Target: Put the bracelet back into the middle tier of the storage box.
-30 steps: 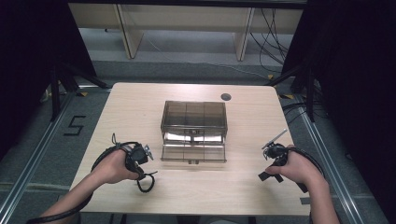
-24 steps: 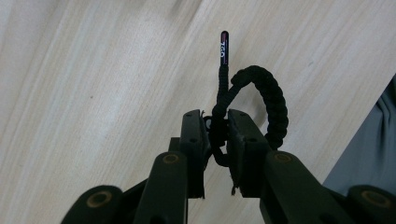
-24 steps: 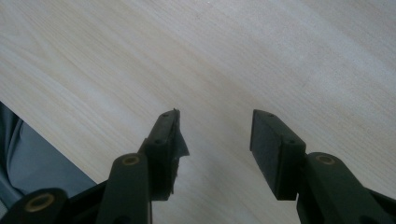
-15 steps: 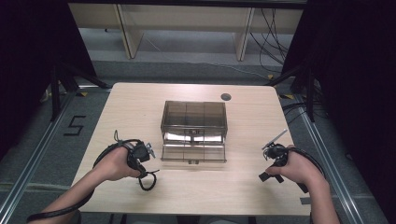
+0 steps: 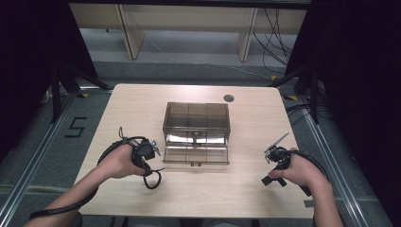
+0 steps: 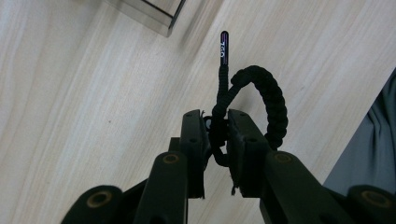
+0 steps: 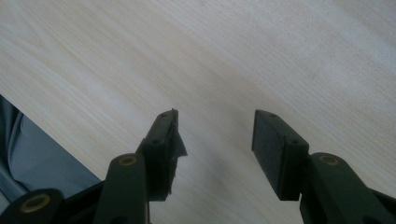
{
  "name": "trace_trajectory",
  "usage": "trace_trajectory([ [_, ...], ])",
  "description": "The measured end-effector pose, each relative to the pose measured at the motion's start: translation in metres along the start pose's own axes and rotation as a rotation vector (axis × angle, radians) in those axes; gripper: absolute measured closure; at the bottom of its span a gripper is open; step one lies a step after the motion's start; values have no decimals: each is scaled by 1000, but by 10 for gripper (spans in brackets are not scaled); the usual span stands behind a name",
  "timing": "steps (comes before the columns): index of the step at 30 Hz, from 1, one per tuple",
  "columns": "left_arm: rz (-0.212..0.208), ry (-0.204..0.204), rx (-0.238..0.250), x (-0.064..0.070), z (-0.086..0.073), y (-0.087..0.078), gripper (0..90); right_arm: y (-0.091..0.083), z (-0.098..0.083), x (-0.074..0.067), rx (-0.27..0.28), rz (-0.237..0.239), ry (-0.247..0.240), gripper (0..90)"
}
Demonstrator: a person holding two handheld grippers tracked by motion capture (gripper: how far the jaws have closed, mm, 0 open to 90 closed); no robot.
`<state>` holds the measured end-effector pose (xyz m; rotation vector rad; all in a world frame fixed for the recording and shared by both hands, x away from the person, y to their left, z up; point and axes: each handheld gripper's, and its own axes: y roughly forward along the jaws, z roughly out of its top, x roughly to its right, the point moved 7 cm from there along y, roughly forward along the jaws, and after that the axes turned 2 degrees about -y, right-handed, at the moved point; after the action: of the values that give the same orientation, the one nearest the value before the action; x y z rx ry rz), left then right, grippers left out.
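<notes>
While the black braided cord (image 6: 261, 95) loops up from between the jaws, the left gripper (image 6: 218, 135) is clamped on its lower end, pads pressing both sides. Cord hangs just above the wooden table (image 5: 142, 109), near the front-left corner of the smoky clear plastic box (image 5: 196, 133), whose bottom drawer stands pulled out. Right gripper (image 7: 215, 140): jaws spread wide, nothing between them, over bare table well right of the box.

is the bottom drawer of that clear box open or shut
Open. In the high view the lower drawer sticks out from the smoky clear box toward the person, past the box's front edge. Its contents cannot be told.
</notes>
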<state>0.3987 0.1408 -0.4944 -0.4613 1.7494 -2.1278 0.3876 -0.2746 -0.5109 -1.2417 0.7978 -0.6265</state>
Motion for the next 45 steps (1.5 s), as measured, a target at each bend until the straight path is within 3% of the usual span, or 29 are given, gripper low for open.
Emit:
trace_trajectory([
  [8,-1,5,7,-4,7,-4,764,0,0,0,7,1,-5,516],
  [10,-3,-1,14,-5,9,-5,765,1,-1,2,11,-6,-27,516],
  [16,0,14,14,-7,16,-10,765,1,-3,2,0,-1,-17,515],
  [20,3,15,20,-8,19,-12,765,2,-4,1,-3,-7,15,514],
  [27,4,20,25,-9,25,-15,764,3,-4,2,9,-4,-23,512],
  [45,21,19,65,-17,41,-33,765,0,-1,2,11,1,-34,510],
])
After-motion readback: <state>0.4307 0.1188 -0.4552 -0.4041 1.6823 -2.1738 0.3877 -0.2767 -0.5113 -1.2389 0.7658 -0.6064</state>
